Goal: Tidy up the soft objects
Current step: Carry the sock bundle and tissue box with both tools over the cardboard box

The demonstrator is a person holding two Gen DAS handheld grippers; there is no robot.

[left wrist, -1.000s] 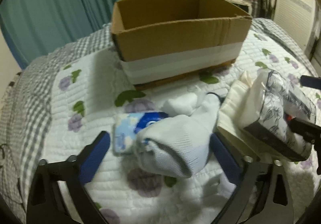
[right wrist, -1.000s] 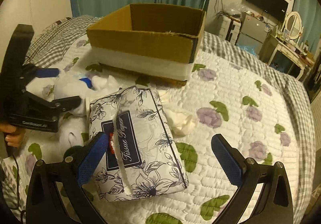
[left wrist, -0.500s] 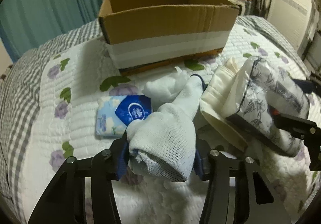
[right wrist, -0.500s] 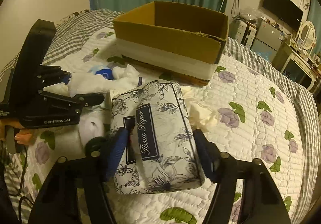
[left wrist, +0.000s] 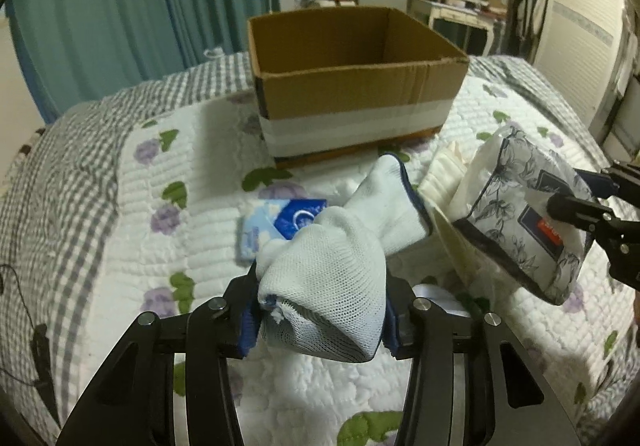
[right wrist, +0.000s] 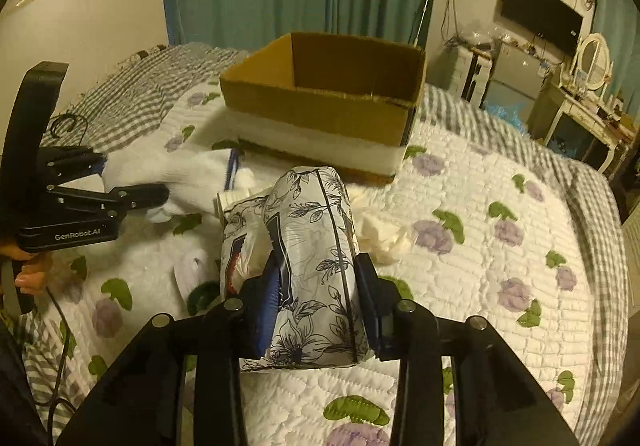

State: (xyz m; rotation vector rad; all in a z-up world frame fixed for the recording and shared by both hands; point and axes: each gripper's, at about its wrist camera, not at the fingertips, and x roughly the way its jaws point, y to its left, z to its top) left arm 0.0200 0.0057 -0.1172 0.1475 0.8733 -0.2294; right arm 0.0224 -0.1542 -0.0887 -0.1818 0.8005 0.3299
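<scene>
Holding one soft thing in each hand, we get ready to fill the cardboard box (left wrist: 352, 94) on the bed (left wrist: 120, 182). Our left hand-held gripper (left wrist: 320, 320) squeezes a white sock (left wrist: 332, 278). Our right hand-held gripper (right wrist: 320, 310) is closing on the flowery tissue pack (right wrist: 316, 262), denting its sides. The box sits open just ahead, so both can drop in.

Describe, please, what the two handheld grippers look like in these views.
Both the left gripper and right gripper have black angular linkage frames with silver pivot bolts and blue finger pads. The left gripper's body carries white "GenRobot.AI" lettering, and a thin black cable hangs below it.
</scene>
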